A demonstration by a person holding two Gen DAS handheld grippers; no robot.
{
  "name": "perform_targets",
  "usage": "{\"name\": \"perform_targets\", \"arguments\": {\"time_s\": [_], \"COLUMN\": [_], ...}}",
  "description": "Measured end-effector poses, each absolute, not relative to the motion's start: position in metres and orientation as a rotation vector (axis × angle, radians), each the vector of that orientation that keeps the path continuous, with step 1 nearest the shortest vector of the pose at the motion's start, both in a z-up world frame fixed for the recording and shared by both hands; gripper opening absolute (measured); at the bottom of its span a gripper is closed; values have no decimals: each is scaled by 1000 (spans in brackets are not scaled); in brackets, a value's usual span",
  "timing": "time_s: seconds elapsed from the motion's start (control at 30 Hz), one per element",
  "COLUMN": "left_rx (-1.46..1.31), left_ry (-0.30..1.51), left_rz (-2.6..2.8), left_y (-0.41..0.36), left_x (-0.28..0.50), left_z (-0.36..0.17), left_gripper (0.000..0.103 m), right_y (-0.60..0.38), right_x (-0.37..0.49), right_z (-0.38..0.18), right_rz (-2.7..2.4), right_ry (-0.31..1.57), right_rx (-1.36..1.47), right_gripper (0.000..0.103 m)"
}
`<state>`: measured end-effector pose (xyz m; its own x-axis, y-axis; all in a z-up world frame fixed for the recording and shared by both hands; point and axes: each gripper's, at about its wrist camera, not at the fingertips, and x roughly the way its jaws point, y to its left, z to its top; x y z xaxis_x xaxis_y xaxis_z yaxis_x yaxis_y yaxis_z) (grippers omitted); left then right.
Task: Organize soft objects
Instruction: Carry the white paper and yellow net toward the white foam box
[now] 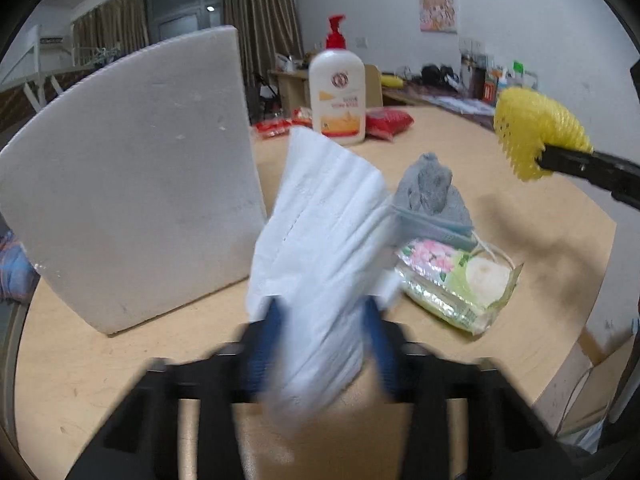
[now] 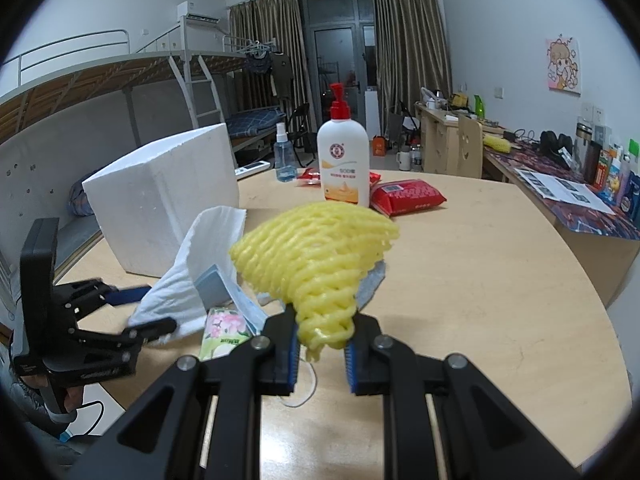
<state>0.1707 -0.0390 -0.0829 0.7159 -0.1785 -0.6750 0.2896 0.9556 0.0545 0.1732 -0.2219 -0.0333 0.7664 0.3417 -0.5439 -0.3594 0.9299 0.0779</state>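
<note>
The left gripper has its jaws drawn in narrow around a folded white tissue, whose lower part sits between the two blue pads while its upper part stands up and leans toward the white foam box; the view is blurred here, so whether the pads press firmly on the tissue cannot be told for sure, though from the right wrist view the tissue hangs clear between those jaws above the surface. The right gripper has its jaws nearly closed, pinching the narrow lower end of a yellow foam net, which fans out wide above the pads and is lifted off the surface. Just beyond the left gripper lies a small heap of soft things: a grey knitted cloth on top, a light blue face mask beneath it, and a flowered wet-wipe pack lying flat on the surface with white cord loops beside it. Farther back stand a white lotion bottle with a red pump and, at its sides, red packets. A hand grips the left gripper's handle at the lower left of the right wrist view.
</note>
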Motion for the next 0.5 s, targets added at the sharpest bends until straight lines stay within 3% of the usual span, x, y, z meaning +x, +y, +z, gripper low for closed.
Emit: {"name": "perform_targets", "arguments": {"time_s": [0.07, 0.5], "left_rx": [172, -6], "left_ry": [744, 608], "left_rz": [-254, -434], "left_y": [-40, -10], "left_x": [172, 148], "left_z": [-83, -11], "left_gripper": [11, 11], "right_y": [-222, -225], "right_x": [173, 167], "right_z": [-33, -31], "right_rz": [378, 373], "right_ry": [585, 575], "right_rx": [-34, -28], "right_gripper": [22, 22]}}
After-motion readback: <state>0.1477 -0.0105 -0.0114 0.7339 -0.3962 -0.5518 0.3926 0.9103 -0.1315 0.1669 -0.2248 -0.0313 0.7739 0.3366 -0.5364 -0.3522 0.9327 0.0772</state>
